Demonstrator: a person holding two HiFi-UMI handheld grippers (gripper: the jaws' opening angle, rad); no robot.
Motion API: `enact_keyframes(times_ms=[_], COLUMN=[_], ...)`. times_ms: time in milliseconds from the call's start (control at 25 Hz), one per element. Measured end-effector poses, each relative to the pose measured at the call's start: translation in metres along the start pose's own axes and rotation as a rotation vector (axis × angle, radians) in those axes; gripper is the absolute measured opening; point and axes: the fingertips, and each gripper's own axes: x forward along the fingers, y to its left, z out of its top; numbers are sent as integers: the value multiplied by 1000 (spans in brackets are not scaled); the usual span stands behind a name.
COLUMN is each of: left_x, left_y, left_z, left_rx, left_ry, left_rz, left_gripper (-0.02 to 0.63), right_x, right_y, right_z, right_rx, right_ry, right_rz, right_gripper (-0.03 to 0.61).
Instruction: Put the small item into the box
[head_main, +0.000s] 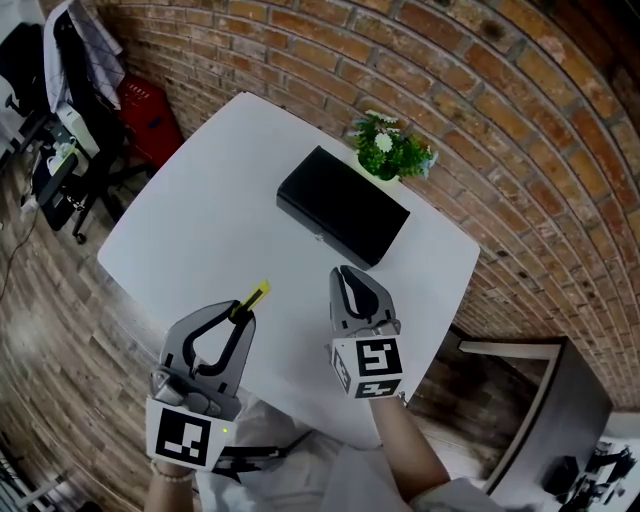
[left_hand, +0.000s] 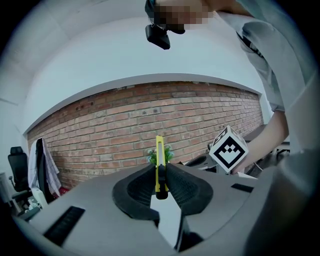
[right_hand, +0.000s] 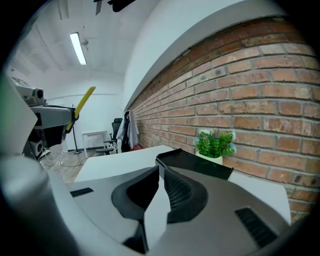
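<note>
Small yellow item (head_main: 258, 294) held in left tongs (head_main: 243, 312); black box (head_main: 342, 205) on white bench (head_main: 200, 230)
Left tongs: pads pressed on the slim yellow item, at its black section. In the left gripper view it stands on edge between them and sticks out past the tips toward the far side. It is carried over the near left part of the bench, well apart from the box. Right tongs (head_main: 345, 272): jaws drawn together with nothing between them, over the near right part of the bench, near the box's near side but not touching it. Box: flat, rectangular, set at a slant on the far middle of the bench. Potted plant (head_main: 390, 148): just beyond the box at the far edge, in front of the brick wall (head_main: 500, 130). Chair (head_main: 70, 110) draped with clothing: on the floor, far left
</note>
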Motion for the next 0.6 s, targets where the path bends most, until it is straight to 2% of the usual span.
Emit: enact_keyframes(times_ms=[600], left_x=[27], left_y=[27], left_z=[-23], left_rx=[-7], left_ry=[28], left_rz=[-59], left_gripper=[77], right_x=[73], right_y=[-2], right_z=[-42], right_rx=[98], right_ry=[128], right_rz=[-75], right_gripper=[57])
